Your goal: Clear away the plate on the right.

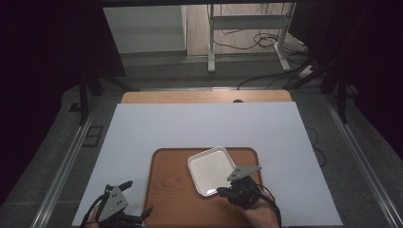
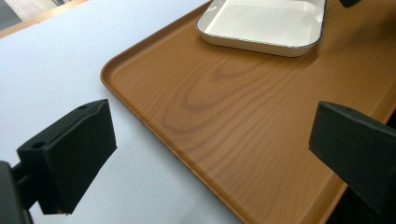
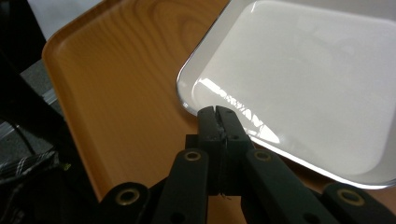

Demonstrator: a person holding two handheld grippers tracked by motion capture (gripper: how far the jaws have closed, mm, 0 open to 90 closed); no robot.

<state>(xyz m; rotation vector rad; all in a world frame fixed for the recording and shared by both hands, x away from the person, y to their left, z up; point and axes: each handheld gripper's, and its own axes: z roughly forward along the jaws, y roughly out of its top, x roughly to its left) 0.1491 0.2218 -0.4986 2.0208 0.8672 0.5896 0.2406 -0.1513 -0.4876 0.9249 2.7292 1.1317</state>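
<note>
white enamel-look square dish with a thin dark rim [image 1: 211, 170] sits tilted across the brown wood-grain tray [image 1: 171, 190], right of its middle. the right gripper [image 3: 217, 113] has its jaws pinched fully together on the dish's near rim, a thin hold, so the glossy dish could slip free or scrape the tray if dragged. the left gripper [image 1: 134, 200] hangs wide apart and empty over the tray's left edge. pale blue sheet [image 1: 157, 128] covers the wooden table; cables trail on the dim floor beyond.
</note>
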